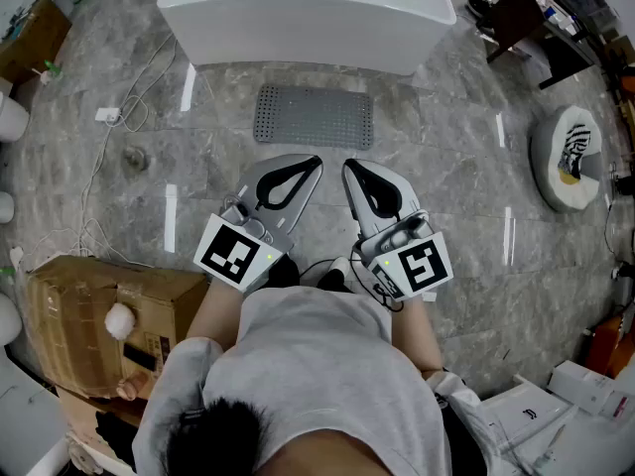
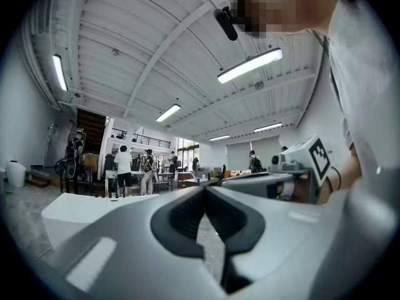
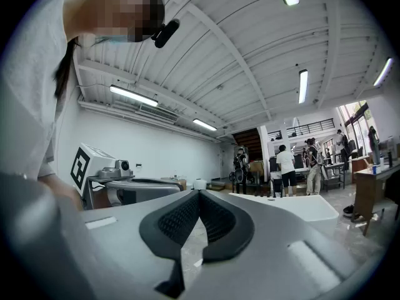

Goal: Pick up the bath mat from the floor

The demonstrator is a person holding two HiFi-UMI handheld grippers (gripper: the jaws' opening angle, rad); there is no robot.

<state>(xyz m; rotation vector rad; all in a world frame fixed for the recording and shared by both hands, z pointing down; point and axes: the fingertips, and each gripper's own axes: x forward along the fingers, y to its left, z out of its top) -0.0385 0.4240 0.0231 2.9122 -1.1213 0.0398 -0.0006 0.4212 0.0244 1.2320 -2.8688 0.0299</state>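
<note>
A white bathtub (image 1: 308,13) stands at the far side of the grey marble floor (image 1: 466,186). At the left sits a cardboard box (image 1: 94,310), with a white cable (image 1: 96,172) trailing beyond it. A round white striped disc (image 1: 568,159) lies far right.

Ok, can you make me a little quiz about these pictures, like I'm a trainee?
1. True or false: the left gripper is holding the bath mat.
2. Where does the bath mat lie, compared with the white tub? A: inside it. B: on the floor just in front of it. C: draped over its rim.
3. Are the jaws of the right gripper open or shut, and is anything between them?

Key:
1. False. It hangs above the floor, short of the mat.
2. B.
3. Shut, with nothing between them.
</note>
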